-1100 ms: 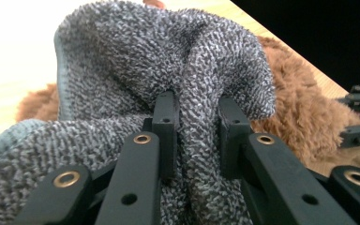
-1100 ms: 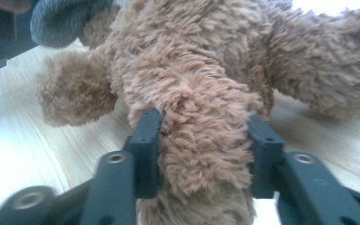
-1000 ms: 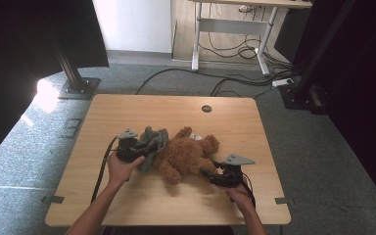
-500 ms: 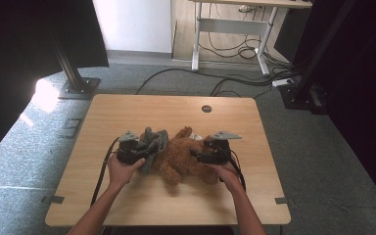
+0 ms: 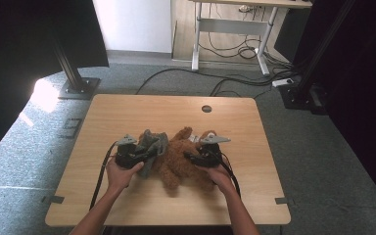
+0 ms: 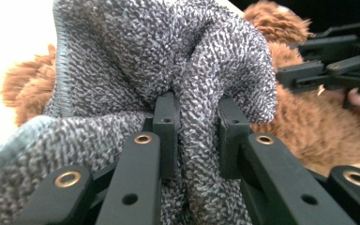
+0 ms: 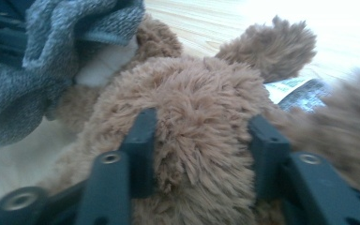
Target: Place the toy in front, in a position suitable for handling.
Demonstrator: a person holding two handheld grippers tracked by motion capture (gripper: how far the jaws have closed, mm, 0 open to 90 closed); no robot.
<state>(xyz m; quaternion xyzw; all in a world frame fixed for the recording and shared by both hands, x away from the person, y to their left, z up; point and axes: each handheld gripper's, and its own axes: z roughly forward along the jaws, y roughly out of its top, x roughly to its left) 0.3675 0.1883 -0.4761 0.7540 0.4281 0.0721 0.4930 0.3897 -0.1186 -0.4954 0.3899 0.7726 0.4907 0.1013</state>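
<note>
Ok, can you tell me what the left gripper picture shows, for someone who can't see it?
The left gripper pinches a bunched fold of grey knitted cloth between its two black jaws. Behind the cloth lies a fluffy brown teddy bear, with the other gripper at the right edge.

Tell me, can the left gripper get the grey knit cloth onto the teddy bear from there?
Probably yes: the left gripper is shut on the grey knit cloth, already against the teddy bear, with nothing between.
</note>
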